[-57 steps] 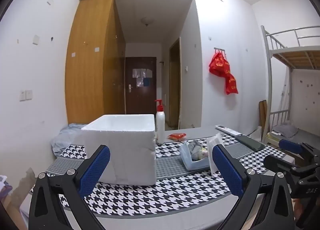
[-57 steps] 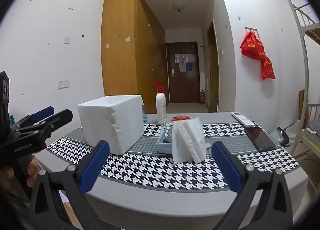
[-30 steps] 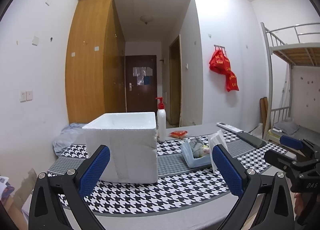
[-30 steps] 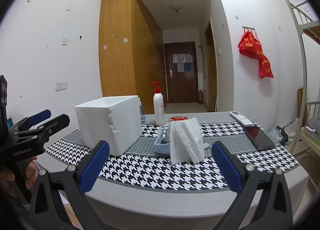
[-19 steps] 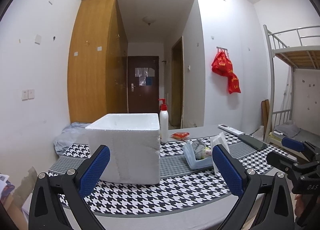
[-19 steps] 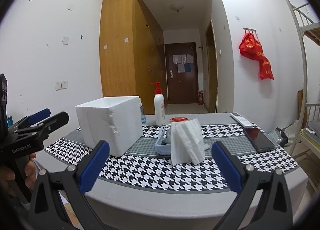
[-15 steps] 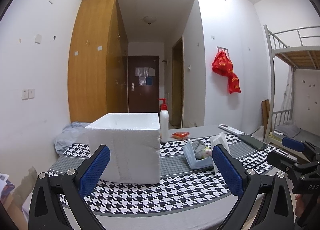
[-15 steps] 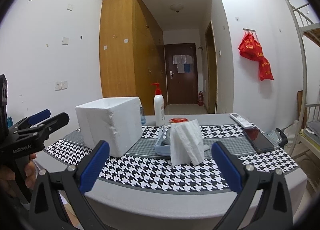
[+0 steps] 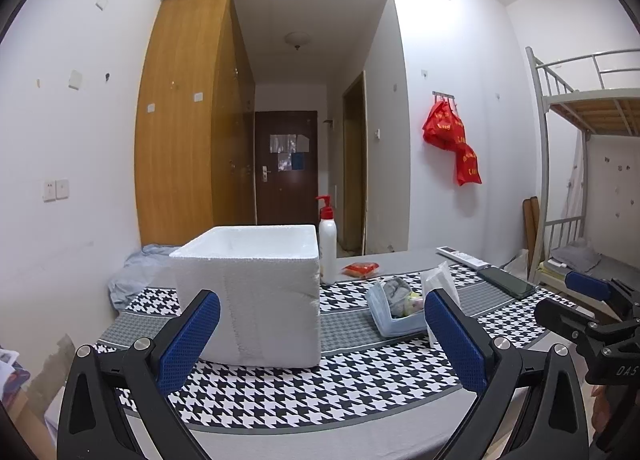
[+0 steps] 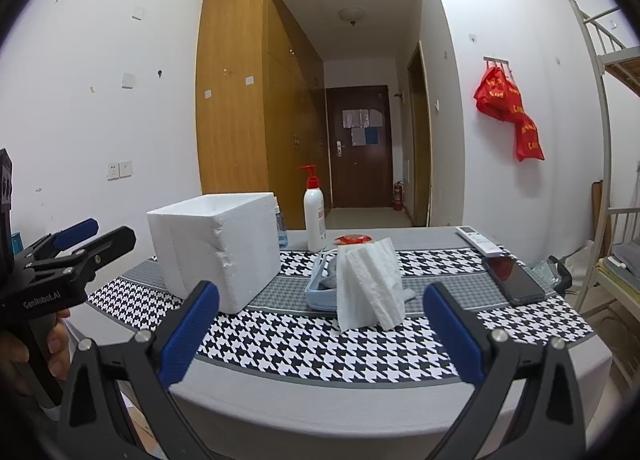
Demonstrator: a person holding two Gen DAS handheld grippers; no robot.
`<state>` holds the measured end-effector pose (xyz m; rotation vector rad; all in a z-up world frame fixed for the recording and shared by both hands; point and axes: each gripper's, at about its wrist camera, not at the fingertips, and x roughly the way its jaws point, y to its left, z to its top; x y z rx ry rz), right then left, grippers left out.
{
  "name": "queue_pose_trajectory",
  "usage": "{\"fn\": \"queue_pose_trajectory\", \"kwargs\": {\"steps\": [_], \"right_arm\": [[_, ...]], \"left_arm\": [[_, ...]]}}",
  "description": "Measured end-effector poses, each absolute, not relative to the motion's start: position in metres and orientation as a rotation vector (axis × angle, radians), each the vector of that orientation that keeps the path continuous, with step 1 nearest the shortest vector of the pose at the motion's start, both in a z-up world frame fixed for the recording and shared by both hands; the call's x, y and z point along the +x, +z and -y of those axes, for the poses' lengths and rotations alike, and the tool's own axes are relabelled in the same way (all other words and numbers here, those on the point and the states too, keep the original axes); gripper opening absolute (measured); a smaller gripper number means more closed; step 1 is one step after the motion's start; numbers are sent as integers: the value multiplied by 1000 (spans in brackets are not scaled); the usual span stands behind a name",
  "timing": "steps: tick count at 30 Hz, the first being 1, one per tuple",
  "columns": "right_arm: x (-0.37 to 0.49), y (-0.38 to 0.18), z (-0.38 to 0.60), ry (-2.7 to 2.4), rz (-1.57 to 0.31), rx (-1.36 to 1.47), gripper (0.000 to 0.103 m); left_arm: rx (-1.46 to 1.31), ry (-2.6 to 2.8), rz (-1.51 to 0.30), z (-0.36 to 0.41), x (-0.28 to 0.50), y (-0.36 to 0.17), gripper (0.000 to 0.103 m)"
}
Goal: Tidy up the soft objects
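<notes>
A white foam box stands open-topped on the left of the houndstooth tablecloth. Right of it a pale blue tray holds soft grey and coloured items. A white tissue stands upright against the tray's near side. My left gripper is open and empty, short of the table's front edge. Before the tissue, my right gripper hangs open and empty too. Each gripper shows at the edge of the other's view.
A red-capped pump bottle stands behind the box, beside a red packet. A remote and a dark phone lie at the right. A bunk bed frame stands right; a hand holds the left gripper.
Both views have shifted only slightly, with small sways of the hands. Both grippers stay open and nothing on the table has moved.
</notes>
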<state>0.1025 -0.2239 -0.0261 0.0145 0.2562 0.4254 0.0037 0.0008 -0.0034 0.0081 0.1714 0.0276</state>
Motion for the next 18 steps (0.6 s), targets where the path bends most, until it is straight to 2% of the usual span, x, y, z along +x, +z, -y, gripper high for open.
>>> {"fn": "queue_pose_trajectory", "kwargs": {"steps": [18], "right_arm": [[109,-26,224,421,-261,8,103]], "left_arm": [[11,22,-190,-3,13,-5,102]]}}
